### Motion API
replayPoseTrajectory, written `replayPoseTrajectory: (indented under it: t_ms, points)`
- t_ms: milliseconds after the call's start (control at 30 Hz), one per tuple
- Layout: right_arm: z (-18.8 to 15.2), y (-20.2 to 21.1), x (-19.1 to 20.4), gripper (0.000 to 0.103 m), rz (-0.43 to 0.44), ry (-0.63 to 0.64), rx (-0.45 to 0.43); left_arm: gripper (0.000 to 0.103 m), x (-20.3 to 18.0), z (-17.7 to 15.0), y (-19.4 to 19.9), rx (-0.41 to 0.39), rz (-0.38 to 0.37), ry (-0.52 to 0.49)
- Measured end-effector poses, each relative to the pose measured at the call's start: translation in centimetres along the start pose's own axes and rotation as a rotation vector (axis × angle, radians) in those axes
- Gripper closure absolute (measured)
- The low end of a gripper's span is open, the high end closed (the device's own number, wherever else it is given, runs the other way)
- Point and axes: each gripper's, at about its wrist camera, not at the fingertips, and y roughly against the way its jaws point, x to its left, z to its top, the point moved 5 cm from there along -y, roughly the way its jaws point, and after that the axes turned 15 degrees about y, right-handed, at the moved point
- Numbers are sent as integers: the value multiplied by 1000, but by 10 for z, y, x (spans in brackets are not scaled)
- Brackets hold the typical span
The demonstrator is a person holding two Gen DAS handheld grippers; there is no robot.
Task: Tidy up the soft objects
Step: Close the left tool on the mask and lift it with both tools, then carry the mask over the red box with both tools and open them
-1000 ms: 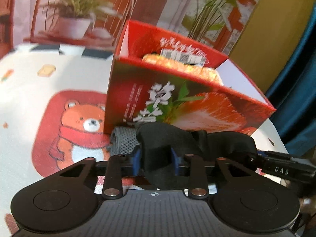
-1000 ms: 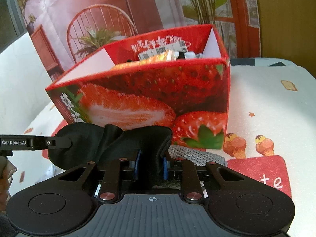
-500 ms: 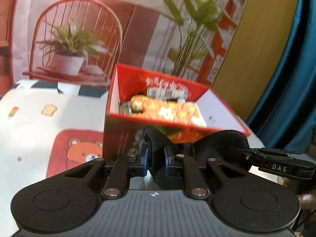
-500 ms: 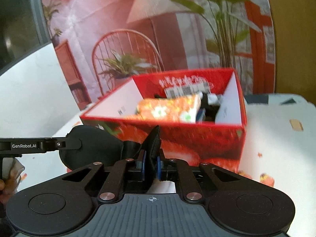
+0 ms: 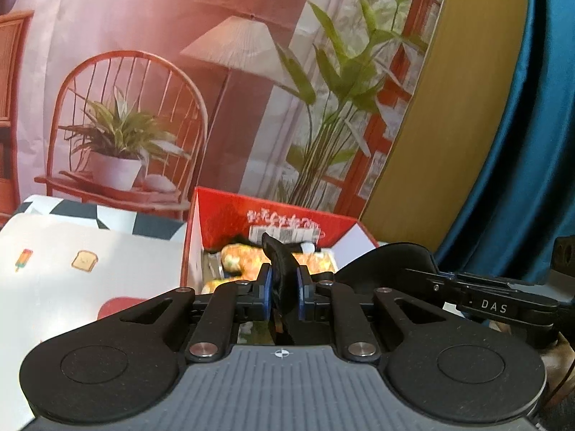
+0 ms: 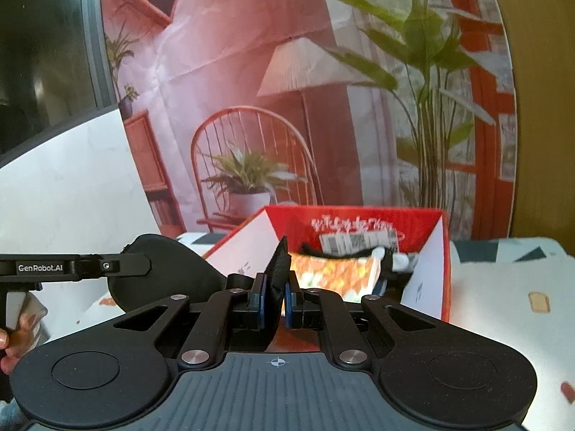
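Your left gripper [image 5: 282, 296] is clamped on one end of the black fabric piece [image 5: 282, 280]; your right gripper [image 6: 275, 300] pinches the other end, and the piece hangs between them. Beyond both sits the open red strawberry box [image 6: 445, 262], holding an orange floral item [image 6: 334, 273], possibly a cloth. A printed backdrop [image 5: 151, 72] stands behind.

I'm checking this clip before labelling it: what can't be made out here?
- Left wrist: what the black cloth is; the tongs cover its lower part.
- Right wrist: the same cloth runs behind the tongs.
- Both: the box floor, hidden by an orange bundle.
- Label print: blurred.
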Motion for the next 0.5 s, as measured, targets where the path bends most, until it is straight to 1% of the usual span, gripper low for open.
replayPoseTrajectory:
  t_ms: [100,233,400,500]
  points:
    - [9,-5,-6,94,-7,9,-2,89,-2,8,-7,-7,2,-6]
    - [19,-22,-15,94,-24,27,9,89,-7,17,-25,5,11,-11]
    - [24,-49,-29,94,-43,25,58,89,-6,23,-56,56,39,-30]
    - [22,-66,-39,94,-52,18,106,89,-3,26,-77,98,59,-41]
